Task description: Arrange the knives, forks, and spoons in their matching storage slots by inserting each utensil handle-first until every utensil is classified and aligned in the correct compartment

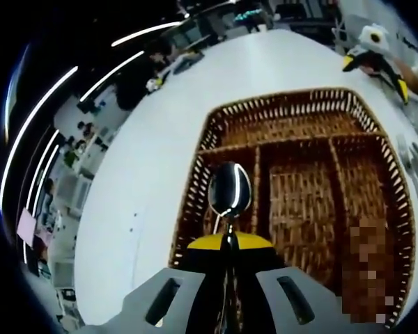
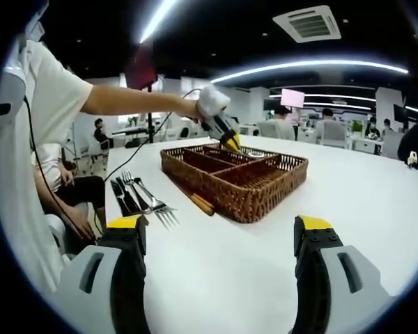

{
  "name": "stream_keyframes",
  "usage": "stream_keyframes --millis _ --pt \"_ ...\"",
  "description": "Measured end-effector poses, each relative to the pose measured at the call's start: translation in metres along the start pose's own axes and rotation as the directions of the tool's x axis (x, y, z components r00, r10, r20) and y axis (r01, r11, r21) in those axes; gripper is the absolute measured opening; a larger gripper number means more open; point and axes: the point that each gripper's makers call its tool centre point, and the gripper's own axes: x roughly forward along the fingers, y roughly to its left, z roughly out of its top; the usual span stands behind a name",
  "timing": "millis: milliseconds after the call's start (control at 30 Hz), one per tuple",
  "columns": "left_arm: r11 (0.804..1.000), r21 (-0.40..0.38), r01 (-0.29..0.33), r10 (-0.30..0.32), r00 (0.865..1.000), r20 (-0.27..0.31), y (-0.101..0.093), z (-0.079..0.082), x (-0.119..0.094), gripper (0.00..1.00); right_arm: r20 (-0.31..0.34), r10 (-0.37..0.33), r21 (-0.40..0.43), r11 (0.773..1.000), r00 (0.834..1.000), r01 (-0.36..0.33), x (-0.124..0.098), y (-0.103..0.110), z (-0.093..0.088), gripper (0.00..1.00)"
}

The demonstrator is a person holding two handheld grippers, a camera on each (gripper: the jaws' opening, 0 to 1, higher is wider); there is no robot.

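Left gripper view: left claw (image 1: 228, 268) grips a spoon (image 1: 229, 191), bowl pointing up-frame over the wicker tray (image 1: 299, 111)'s leftmost slot; right claw (image 2: 219, 240) gapes empty.

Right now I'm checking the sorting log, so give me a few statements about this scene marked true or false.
1. The left gripper is shut on a spoon. True.
2. The spoon is over the wicker tray. True.
3. The right gripper holds a fork. False: it is open with nothing between its jaws.
4. The forks already lie inside the tray. False: they lie on the white table beside it.
5. The tray is one undivided bin. False: wicker walls split it into several compartments.
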Motion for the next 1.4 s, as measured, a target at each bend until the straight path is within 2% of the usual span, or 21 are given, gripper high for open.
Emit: stream_keyframes --millis 467,733,800,933,1033,1400 --pt "1.000 -0.004 0.028 -0.028 1.000 -0.007 0.006 0.001 0.006 0.03 0.000 -0.011 0.007 1.000 1.000 0.011 -0.001 -0.008 0.000 0.91" --pt "0.998 -0.015 0.066 -0.067 0.997 -0.024 0.006 -0.003 0.011 0.03 0.000 -0.012 0.005 1.000 1.000 0.012 0.001 -0.011 0.000 0.91" --pt "0.998 -0.021 0.063 -0.063 0.998 -0.014 0.007 -0.001 0.012 0.03 -0.004 -0.016 0.008 1.000 1.000 0.016 0.001 -0.014 -0.002 0.91" --pt "0.996 -0.027 0.087 -0.088 0.996 -0.028 0.006 -0.004 0.015 0.03 -0.008 -0.023 0.015 1.000 1.000 0.023 0.000 -0.017 -0.005 0.91" --pt "0.993 -0.050 0.105 -0.106 0.994 -0.014 0.006 -0.003 0.017 0.03 -0.008 -0.024 0.016 1.000 1.000 0.024 0.001 -0.018 -0.005 0.91" --pt "0.985 -0.056 0.162 -0.164 0.986 -0.030 0.004 -0.005 0.023 0.03 -0.015 -0.031 0.021 0.999 0.999 0.032 0.002 -0.025 -0.008 0.91"
